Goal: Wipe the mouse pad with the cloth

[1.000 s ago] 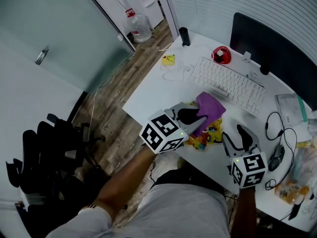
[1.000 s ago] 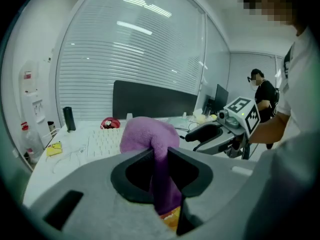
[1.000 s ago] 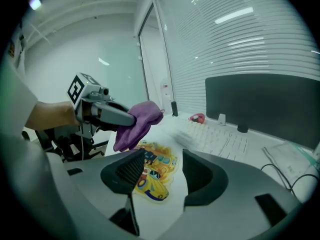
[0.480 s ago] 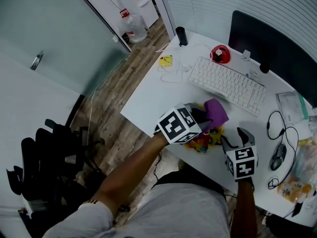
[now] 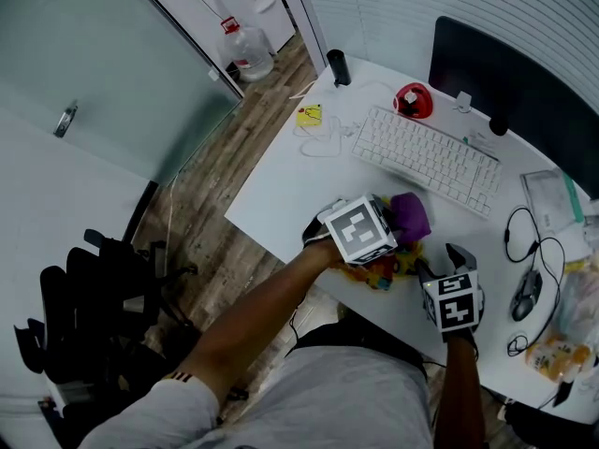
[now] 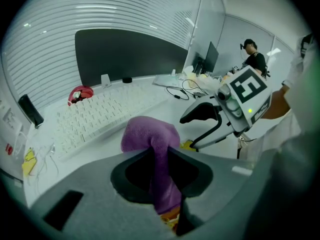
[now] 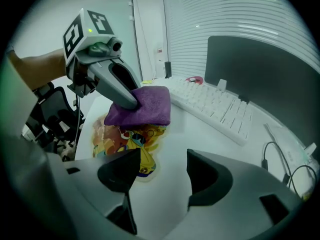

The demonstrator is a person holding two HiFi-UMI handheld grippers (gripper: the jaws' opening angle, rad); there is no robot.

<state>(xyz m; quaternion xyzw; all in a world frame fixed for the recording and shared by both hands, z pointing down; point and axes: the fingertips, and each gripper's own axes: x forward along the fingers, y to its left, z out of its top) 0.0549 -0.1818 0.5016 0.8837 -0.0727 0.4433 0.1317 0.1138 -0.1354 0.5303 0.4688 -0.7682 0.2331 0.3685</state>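
White desk (image 5: 271, 199) carries everything; the keyboard (image 5: 426, 157) is my ref pt. Black monitor (image 5: 510, 82) stands just behind the keyboard, on the side away from me. Keyboard itself is white and lies at a slant across the desk.

L tongs (image 6: 161, 159) sit on the near side of the keyboard, close to its front edge, pointing steeply down. They're clenched on the purple cloth (image 6: 147, 134): one fold runs up btwn the two pads, and the rest bunches out past the tips towards the keyboard.

R tongs (image 7: 162, 171) are also on the near side of the keyboard, closer to me than the L ones & to their right. They tilt down w/ jaws spread wide and nothing pinched. Only bare desk shows btwn them, w/ the edge of the mouse pad (image 7: 122, 136) just ahead of one jaw.

Mouse pad has a bright cartoon print in yellow/orange/red. It lies flat just in front of the keyboard, by the desk edge on my side. Cloth rests over the pad's end nearest the keyboard.

Smaller bits:
- Red round thing (image 5: 416, 103) sits just beyond the keyboard's left end.
- Dark mouse (image 5: 522, 297) w/ cable lies off the keyboard's right end, well apart from the mouse pad.
- Small yellow tag (image 5: 311, 115) lies left of the keyboard.
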